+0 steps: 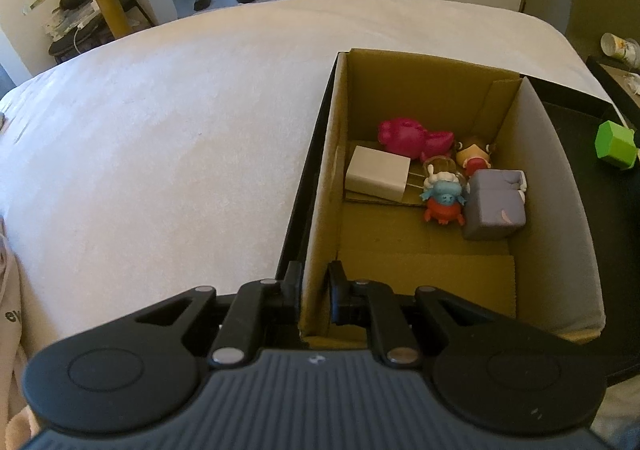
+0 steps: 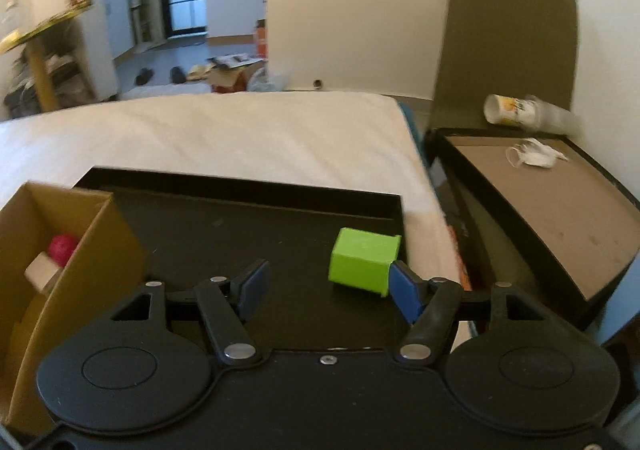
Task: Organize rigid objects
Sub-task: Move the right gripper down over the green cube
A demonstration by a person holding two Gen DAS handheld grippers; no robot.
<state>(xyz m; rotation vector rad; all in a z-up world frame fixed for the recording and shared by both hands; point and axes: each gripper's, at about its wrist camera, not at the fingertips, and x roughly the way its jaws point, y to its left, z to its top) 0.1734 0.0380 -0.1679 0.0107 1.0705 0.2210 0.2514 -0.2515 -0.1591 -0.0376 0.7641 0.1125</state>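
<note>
The left gripper [image 1: 314,290] is clamped on the cardboard box [image 1: 320,185] wall. The right gripper [image 2: 326,290], jaws apart, sits off-centre from the green cube [image 2: 362,264]; closing could knock it off the black tray [image 2: 240,217].

Soft, warm indoor light is falling evenly across the white bed [image 1: 168,137], while the inside of the cardboard box [image 1: 536,169] is sitting in dim shade. The left wrist view is reading fairly sharp; the right wrist view is smearing with motion blur, most visibly around the green cube [image 2: 362,266] and the background. Fisheye distortion is bowing straight edges and darkening the corners in both views.
</note>
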